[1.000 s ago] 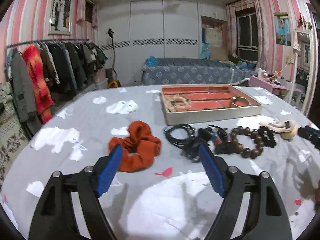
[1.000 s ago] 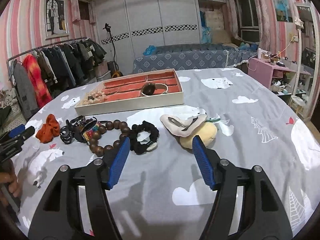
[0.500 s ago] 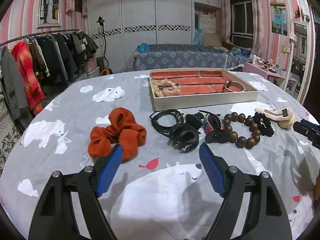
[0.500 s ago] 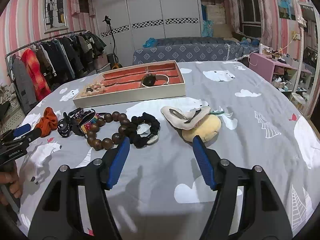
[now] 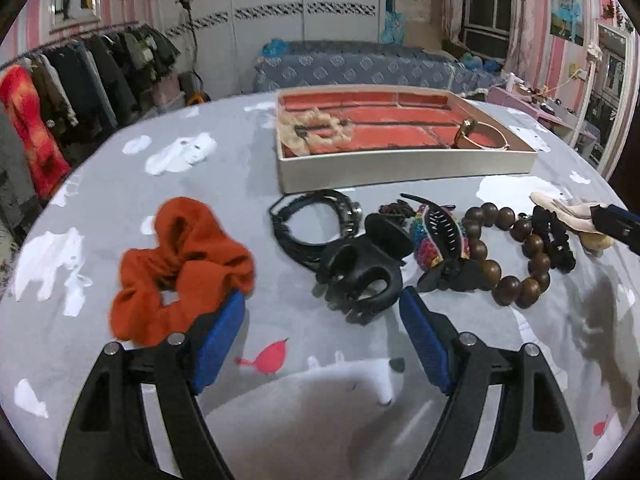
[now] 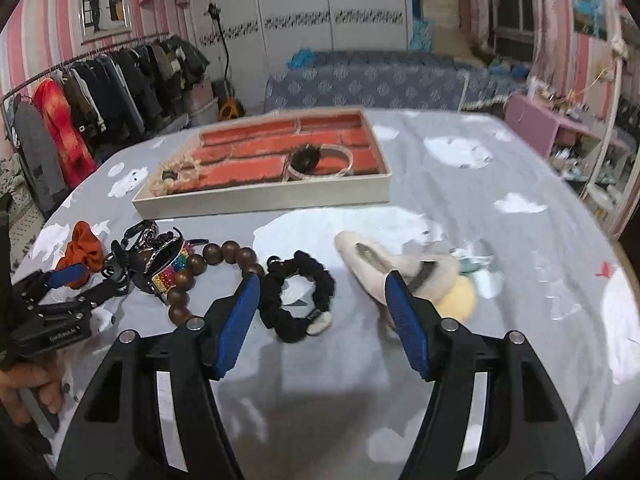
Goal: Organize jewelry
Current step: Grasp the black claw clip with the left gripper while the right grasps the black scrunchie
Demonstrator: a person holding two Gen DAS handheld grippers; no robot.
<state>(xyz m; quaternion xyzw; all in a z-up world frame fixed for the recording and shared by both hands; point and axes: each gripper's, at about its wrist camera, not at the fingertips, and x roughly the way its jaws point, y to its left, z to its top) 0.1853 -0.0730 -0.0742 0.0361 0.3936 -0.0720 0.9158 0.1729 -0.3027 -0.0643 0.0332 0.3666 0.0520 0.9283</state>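
Both claws were held empty over the pile, left gripper point(image 5: 322, 334) opening, right gripper point(image 6: 322, 320) parted.
Only a beige scrunchie point(image 5: 316, 132) and a bangle point(image 5: 480, 138) were seen in the tray point(image 5: 400, 168) beyond; orange scrunchie point(image 5: 180, 264), black claw clip point(image 5: 360, 276), beads point(image 5: 496, 256) and black scrunchie point(image 6: 298, 300) remained unsorted just ahead.

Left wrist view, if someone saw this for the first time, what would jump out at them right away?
Probably the orange scrunchie, bright against the grey printed cloth, just beyond the left finger of the left gripper, whose jaws are opening with nothing between them. Next, the dark jumble in the middle: a black claw clip, a rainbow clip and a brown bead bracelet. Behind them sits the tray with its red lining.
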